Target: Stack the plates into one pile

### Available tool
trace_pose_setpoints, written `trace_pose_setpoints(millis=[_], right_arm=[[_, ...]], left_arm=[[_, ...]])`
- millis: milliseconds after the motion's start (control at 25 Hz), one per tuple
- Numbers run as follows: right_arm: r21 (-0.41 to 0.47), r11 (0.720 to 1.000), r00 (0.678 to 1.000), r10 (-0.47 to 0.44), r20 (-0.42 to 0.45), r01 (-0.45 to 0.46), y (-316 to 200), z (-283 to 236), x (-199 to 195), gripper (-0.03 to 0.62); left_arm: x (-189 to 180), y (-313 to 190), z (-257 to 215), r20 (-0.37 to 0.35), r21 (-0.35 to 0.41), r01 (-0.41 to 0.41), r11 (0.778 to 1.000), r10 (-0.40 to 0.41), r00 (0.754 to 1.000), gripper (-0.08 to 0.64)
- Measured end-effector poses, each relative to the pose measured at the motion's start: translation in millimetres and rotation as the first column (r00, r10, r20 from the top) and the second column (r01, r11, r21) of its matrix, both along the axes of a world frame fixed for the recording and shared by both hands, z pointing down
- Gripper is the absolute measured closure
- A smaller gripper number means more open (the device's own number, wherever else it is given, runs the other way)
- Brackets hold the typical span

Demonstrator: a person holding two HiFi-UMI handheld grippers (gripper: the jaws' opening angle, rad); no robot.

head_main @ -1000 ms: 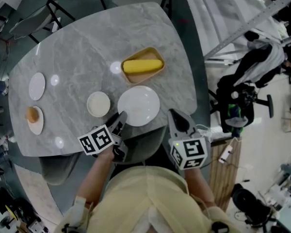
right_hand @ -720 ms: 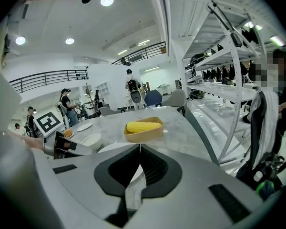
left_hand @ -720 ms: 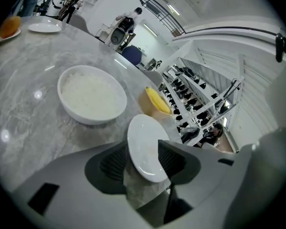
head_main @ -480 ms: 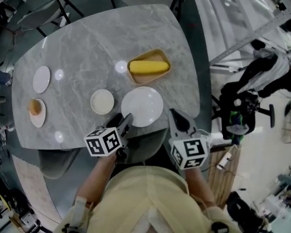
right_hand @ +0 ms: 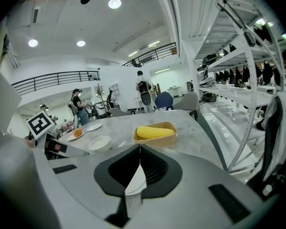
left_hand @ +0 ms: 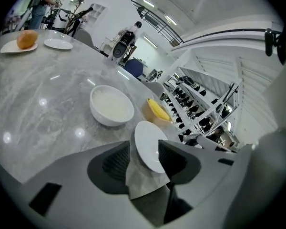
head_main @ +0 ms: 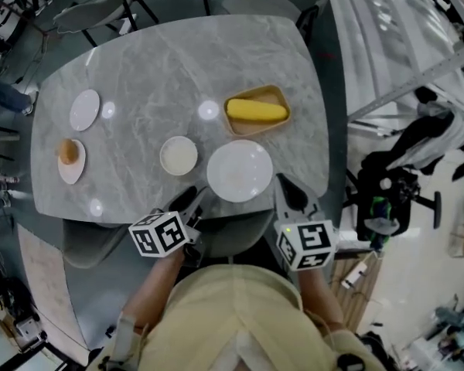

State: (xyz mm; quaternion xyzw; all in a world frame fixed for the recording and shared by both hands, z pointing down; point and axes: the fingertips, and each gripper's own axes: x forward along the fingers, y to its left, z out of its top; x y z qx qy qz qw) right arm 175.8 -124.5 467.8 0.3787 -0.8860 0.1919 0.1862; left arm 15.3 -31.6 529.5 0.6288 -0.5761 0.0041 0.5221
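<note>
Grey marble table (head_main: 139, 68). The large white plate (head_main: 240, 170) lies at its near edge. The left gripper (head_main: 192, 199) sits just short of the rim, jaws wide, closing slightly and gripping nothing. The right gripper (head_main: 286, 185) has its jaws together. A bowl (head_main: 178, 154) is left of the plate, a tray (head_main: 255, 129) of yellow food beyond it, and two small plates (head_main: 84, 109) far left.

Three plates are present, none stacked, each lying flat on the table (head_main: 155, 76). The large white plate (head_main: 240, 171) is round and empty and sits at lower centre of the head view, close to the near table edge. The small white plate (head_main: 84, 110) is empty and sits at upper left. The second small plate (head_main: 71, 173) is pale, lies just below it without touching, and carries a round orange food item (head_main: 68, 151). The large white plate lies well apart from both.
</note>
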Motion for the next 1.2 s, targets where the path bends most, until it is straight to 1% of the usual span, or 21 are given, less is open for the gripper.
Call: trace_pose_setpoints(millis=[160,240,320,400,560,640,720,800,960,1120,1200], right_arm=[[0.02,0.998,0.998,-0.057,0.008,0.057,-0.1,-4.7,-18.3,0.589],[0.029,0.996,0.996,-0.091,0.013,0.09,2.1,-7.6,-29.4,0.589],[0.031,0.992,0.992,-0.125,0.018,0.125,5.9,-9.9,-41.8,0.589],[0.03,0.987,0.987,-0.157,0.016,0.156,9.5,-11.0,-54.3,0.589],[0.049,0.97,0.971,-0.24,0.017,0.239,14.8,-17.7,-82.7,0.589],[0.062,0.962,0.964,-0.266,0.015,0.264,16.9,-21.2,-95.4,0.589],[0.06,0.96,0.962,-0.273,0.006,0.272,20.9,-20.7,-106.9,0.589],[0.055,0.96,0.961,-0.276,-0.006,0.276,24.4,-21.2,-119.8,0.589],[0.049,0.957,0.958,-0.287,-0.001,0.286,30.9,-26.3,-151.6,0.589],[0.058,0.955,0.956,-0.291,-0.027,0.292,37.5,-32.6,-184.2,0.589],[0.064,0.957,0.959,-0.28,-0.036,0.282,38.3,-35.3,-194.9,0.589]], left_arm=[[-21.4,16.0,-7.7,0.01,0.046,0.083,0.995,-0.083,0.996,0.454],[-38.4,24.1,-12.1,0.018,0.069,0.142,0.987,-0.144,0.989,0.474],[-57.8,31.7,-18.4,0.03,0.093,0.204,0.974,-0.208,0.978,0.477],[-79.2,39.5,-25.5,0.043,0.118,0.271,0.955,-0.277,0.96,0.476],[-121.2,55.9,-38.8,0.054,0.167,0.39,0.906,-0.403,0.913,0.476],[-140.6,61.9,-43.1,0.056,0.186,0.43,0.884,-0.446,0.893,0.476],[-160.7,66.8,-47.9,0.046,0.204,0.463,0.863,-0.481,0.876,0.476],[-181.4,70.2,-55.6,0.015,0.226,0.498,0.837,-0.514,0.858,0.476],[-227.1,68.0,-75.0,-0.088,0.265,0.559,0.785,-0.558,0.825,0.476],[-272.2,65.1,-87.7,-0.152,0.275,0.607,0.746,-0.59,0.793,0.476],[-288.4,60.8,-88.2,-0.211,0.274,0.631,0.726,-0.595,0.776,0.476]])
